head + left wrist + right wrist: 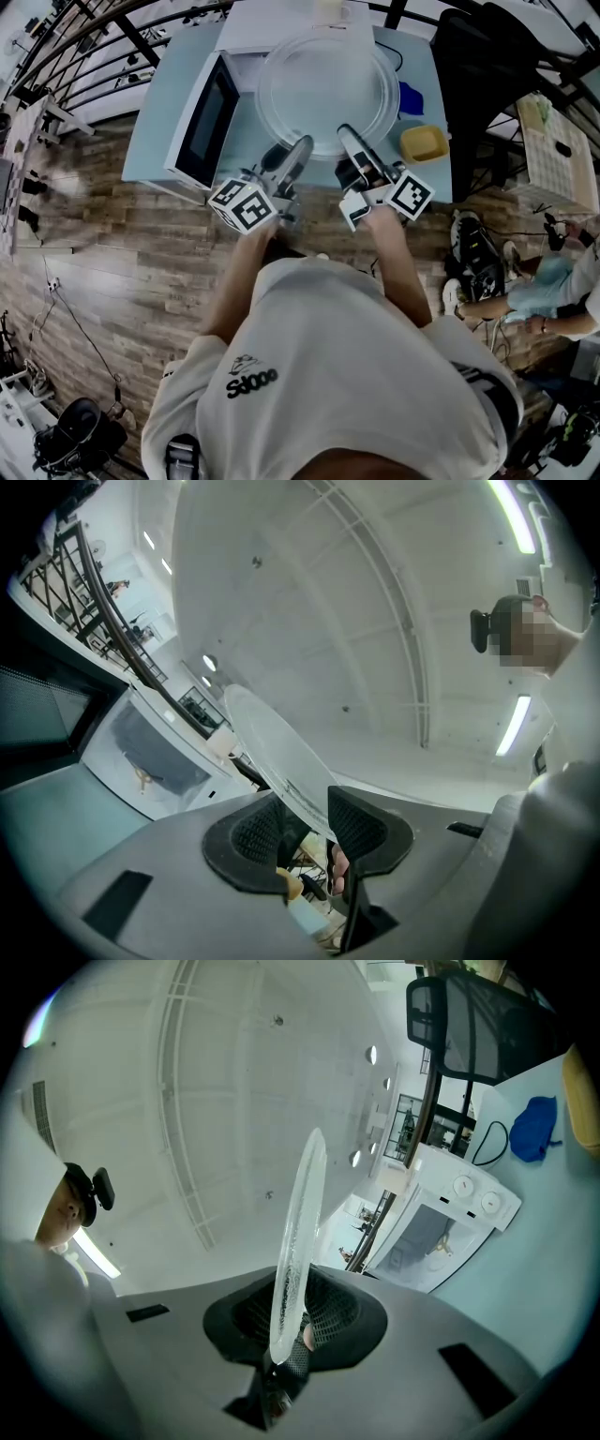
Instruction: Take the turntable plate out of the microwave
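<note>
The clear glass turntable plate [328, 89] hangs level above the table, in front of the white microwave [274, 28], whose door [202, 127] stands open to the left. My right gripper [349, 136] is shut on the plate's near rim; in the right gripper view the plate [300, 1232] stands edge-on, pinched between the pads of that gripper [291, 1321]. My left gripper [298, 148] is at the near rim too. In the left gripper view the plate's rim [272, 742] passes between the jaws of that gripper [305, 822], with a gap at the left pad: open.
The light blue table [159, 103] carries a yellow dish [424, 142] and a blue cloth [411, 97] to the right of the plate. A black chair [478, 84] stands at the table's right side. Another person [553, 281] sits on the floor at the right.
</note>
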The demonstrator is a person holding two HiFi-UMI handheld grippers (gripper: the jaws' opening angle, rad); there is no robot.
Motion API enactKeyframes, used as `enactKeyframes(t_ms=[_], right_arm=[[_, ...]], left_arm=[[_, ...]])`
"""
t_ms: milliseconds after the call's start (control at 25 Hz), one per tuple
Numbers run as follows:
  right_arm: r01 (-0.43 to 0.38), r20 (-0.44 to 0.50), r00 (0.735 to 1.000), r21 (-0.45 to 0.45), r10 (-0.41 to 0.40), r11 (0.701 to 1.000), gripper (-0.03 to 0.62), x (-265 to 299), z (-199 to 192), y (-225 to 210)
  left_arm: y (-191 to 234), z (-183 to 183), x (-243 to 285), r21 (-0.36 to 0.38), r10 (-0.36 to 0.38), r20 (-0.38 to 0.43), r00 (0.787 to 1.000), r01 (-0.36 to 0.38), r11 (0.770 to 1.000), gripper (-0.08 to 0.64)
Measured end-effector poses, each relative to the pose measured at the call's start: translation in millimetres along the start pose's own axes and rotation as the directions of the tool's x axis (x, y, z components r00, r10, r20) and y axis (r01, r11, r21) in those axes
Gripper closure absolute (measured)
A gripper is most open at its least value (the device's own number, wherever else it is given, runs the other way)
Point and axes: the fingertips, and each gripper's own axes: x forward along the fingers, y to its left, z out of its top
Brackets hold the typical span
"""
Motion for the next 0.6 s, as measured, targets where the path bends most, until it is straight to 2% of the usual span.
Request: enactKeyframes(t_ms=[600], right_arm=[[0.007,-0.003,1.000,0.019,-0.007,1.000,0.558,0.9,-2.7,-3.8]], left_arm=[[3.2,-0.7,-1.3,-0.004,0.007,-0.009,1.000,-0.007,1.000,0.413]])
